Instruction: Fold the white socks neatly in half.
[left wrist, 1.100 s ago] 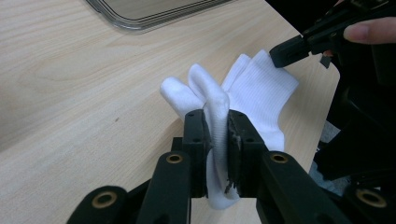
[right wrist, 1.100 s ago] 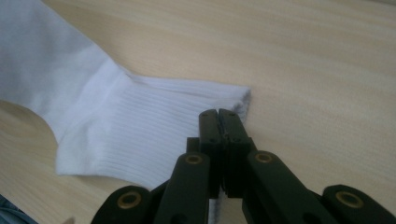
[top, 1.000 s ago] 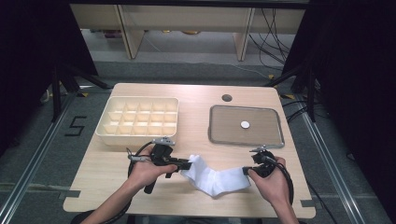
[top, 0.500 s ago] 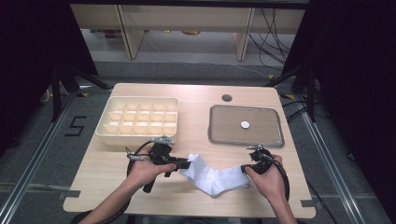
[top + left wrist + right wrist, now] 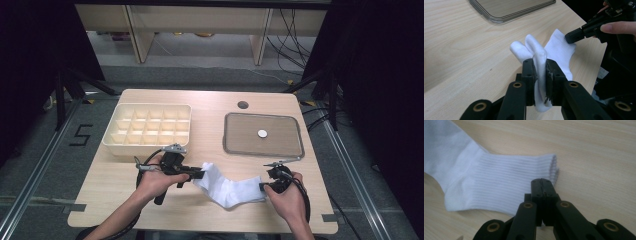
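A white sock (image 5: 227, 187) lies bent on the wooden table near its front edge. My left gripper (image 5: 200, 175) is shut on the sock's toe end, and in the left gripper view the cloth (image 5: 559, 47) is pinched upright between the pads of the gripper (image 5: 540, 67). My right gripper (image 5: 261, 187) rests at the ribbed cuff (image 5: 499, 180). Its jaws have just been closing and now stand together (image 5: 542, 182), tips over the cuff's edge, with no cloth visible between them. The left gripper view shows that same gripper (image 5: 570, 37) touching the cuff.
A cream box (image 5: 150, 130) with several compartments stands at the back left. At the back right is a grey tray (image 5: 240, 145) with a small white disc (image 5: 262, 133) in it. A round hole (image 5: 243, 105) marks the table's far edge.
The right hand has edged slightly left toward the sock's cuff. The left hand and the sock's toe end have kept still.
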A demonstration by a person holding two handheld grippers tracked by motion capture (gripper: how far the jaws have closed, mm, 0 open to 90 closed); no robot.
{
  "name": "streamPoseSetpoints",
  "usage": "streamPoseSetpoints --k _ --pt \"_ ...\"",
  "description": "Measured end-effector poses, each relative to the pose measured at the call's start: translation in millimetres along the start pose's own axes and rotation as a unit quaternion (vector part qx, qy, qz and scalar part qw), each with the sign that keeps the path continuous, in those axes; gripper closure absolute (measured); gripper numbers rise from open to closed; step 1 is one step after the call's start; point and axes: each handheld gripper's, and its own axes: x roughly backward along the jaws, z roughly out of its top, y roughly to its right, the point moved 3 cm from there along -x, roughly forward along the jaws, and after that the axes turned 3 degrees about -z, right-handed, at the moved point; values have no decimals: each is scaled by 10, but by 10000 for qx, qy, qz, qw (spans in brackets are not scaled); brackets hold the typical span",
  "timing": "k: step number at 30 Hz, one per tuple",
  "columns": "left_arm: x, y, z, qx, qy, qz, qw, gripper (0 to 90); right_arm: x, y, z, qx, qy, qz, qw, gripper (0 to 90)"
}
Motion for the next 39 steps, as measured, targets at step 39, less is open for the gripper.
streamPoseSetpoints --k 39 --pt "-123 187 155 -226 60 -274 9994 789 -227 -166 21 266 14 174 9995 900"
